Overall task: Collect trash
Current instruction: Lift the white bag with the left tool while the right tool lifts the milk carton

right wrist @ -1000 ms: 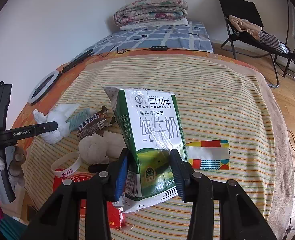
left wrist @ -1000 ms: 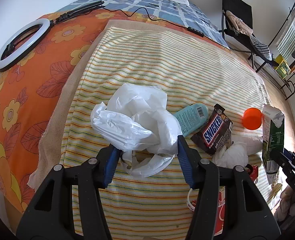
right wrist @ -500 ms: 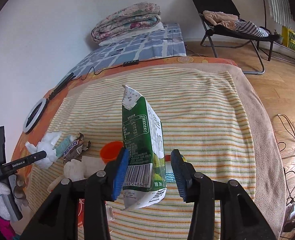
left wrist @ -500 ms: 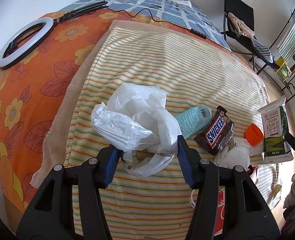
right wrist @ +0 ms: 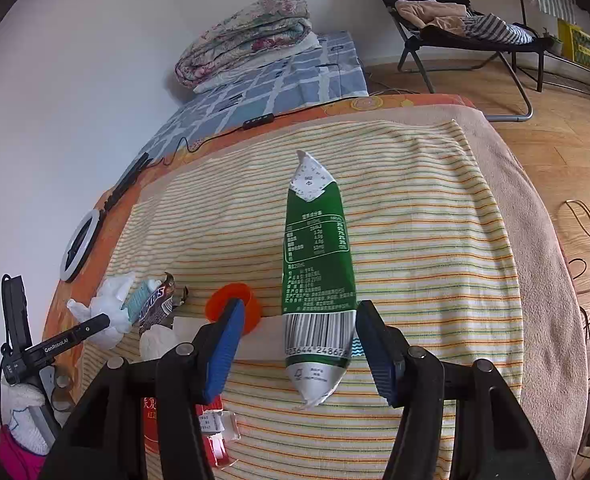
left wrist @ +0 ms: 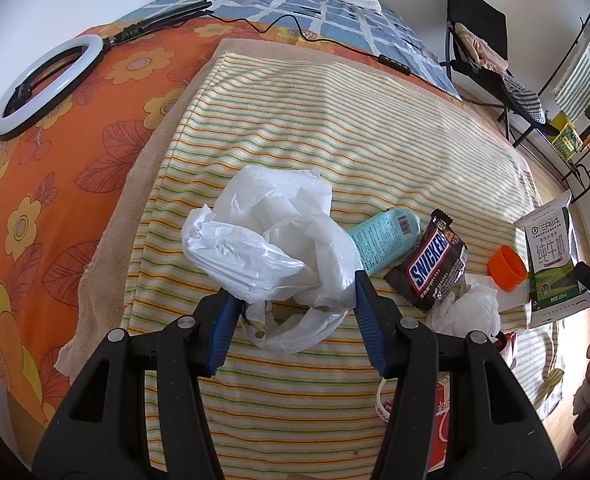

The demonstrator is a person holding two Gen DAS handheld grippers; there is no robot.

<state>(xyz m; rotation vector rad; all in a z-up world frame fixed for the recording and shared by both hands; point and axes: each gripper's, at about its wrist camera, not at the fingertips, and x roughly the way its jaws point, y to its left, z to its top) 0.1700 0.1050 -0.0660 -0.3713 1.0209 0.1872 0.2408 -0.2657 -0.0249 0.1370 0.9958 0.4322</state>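
Left wrist view
Step in hand: gathering litter off the bed into the crumpled white plastic bag (left wrist: 279, 248), by my judgement.
Left gripper (left wrist: 297, 320): jaws spread wide with the bag bunched between them, film touching both blue pads; I could not tell whether they pinched it.
Bag location: on the striped terry towel (left wrist: 335, 120), near its front edge.
Bag texture: thin, translucent, limp film, heavily creased, its mouth sagging toward the camera.
Waiting litter: a teal plastic bottle (left wrist: 383, 236) lay against the bag; a brown Snickers wrapper (left wrist: 427, 268), glossy and torn at the end, lay beside the bottle; a wad of white tissue (left wrist: 471, 312) and an orange plastic cap (left wrist: 507, 268) sat further right.

Right wrist view
Right gripper (right wrist: 299, 344): released, a clear gap between its left pad and the green-and-white milk carton (right wrist: 319, 264).
Carton location: upright between the jaws above the towel; whether its base rested on the cloth was unclear.
Carton shape: slim coated paperboard, dented, the top torn open, a barcode at the bottom.
Next move: probably closing on the carton's flat sides and carrying it to the bag; the mouth would need holding open, since the film collapses readily.
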